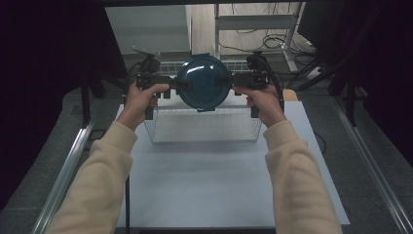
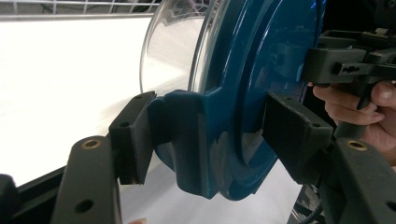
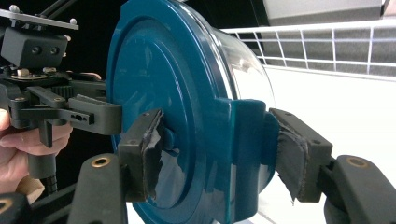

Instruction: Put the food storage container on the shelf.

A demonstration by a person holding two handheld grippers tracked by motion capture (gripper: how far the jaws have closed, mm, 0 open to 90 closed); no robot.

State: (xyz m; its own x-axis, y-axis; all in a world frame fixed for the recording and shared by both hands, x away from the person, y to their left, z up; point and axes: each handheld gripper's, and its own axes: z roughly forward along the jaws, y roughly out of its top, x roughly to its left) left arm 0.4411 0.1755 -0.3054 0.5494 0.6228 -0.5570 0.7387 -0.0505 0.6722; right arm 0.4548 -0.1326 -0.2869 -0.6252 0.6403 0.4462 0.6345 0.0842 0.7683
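Both grippers have the blue lidded container (image 1: 203, 82) clamped from either side. Left gripper (image 1: 170, 85) jaws pinch one latch, right gripper (image 1: 233, 81) jaws the other, above the wire basket (image 1: 204, 127).

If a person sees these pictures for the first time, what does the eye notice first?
First comes the round blue lidded container, held up in the middle of the high view above the white wire basket. The left gripper and the right gripper clamp its opposite side tabs. Cream sleeves reach in from below.

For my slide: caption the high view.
Both grippers, left and right, clamp a teal-lidded container above a wire basket.
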